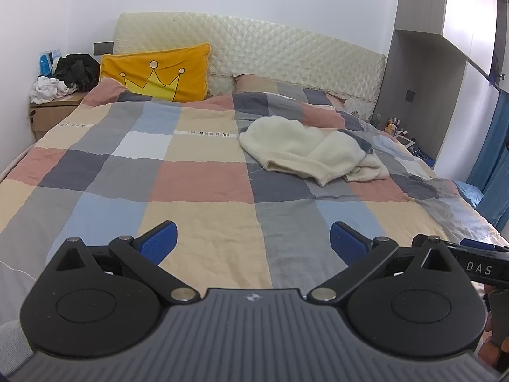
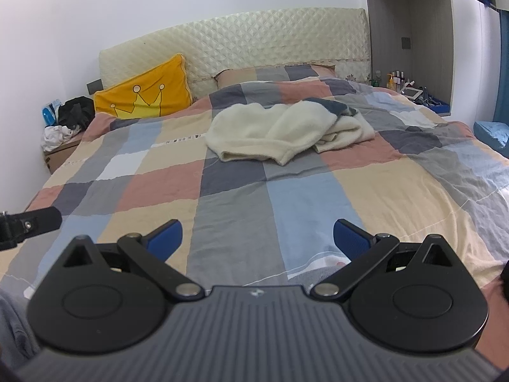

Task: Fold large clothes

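A cream fleece garment (image 1: pixel 305 149) lies crumpled on the checked quilt, toward the far right of the bed; it also shows in the right wrist view (image 2: pixel 280 133), with a grey-blue part at its back. My left gripper (image 1: pixel 253 242) is open and empty, held over the near end of the bed, well short of the garment. My right gripper (image 2: pixel 257 238) is open and empty, also over the near end. Part of the right gripper (image 1: pixel 477 262) shows at the right edge of the left wrist view.
The checked quilt (image 1: pixel 178 197) covers the whole bed. A yellow crown pillow (image 1: pixel 156 76) leans on the padded headboard (image 1: pixel 270 51). A cardboard box with piled clothes (image 1: pixel 60 89) stands at the left. A shelf with bottles (image 2: pixel 404 82) is at the right.
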A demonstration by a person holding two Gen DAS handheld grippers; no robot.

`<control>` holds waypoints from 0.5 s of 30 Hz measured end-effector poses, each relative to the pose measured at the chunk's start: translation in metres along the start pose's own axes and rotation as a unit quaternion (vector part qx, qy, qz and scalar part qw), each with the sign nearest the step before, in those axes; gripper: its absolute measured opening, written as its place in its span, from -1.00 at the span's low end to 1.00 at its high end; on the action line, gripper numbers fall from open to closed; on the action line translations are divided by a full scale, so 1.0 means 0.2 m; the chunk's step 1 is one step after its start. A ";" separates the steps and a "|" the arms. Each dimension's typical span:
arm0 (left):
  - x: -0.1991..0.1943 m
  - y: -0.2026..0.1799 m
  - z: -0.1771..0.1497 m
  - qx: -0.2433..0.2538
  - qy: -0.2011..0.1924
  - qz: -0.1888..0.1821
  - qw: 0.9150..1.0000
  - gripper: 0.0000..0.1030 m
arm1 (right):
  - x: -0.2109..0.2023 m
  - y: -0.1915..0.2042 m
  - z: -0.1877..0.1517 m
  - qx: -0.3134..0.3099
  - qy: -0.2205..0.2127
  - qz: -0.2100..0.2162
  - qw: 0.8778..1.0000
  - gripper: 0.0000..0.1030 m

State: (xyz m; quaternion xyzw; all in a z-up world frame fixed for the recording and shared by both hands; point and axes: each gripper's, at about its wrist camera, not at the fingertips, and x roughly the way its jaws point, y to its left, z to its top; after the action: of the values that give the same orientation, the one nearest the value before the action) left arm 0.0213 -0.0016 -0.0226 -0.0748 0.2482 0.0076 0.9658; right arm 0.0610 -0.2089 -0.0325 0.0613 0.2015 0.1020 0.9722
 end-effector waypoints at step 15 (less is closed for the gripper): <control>0.08 0.00 -0.03 0.000 0.011 -0.002 1.000 1.00 | 0.04 -0.01 -0.02 0.007 0.009 0.003 1.000 1.00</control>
State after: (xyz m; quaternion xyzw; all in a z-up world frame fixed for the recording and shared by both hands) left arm 0.0323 -0.0027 -0.0347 -0.0752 0.2591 0.0051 0.9629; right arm 0.0673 -0.2087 -0.0407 0.0682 0.2111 0.1041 0.9695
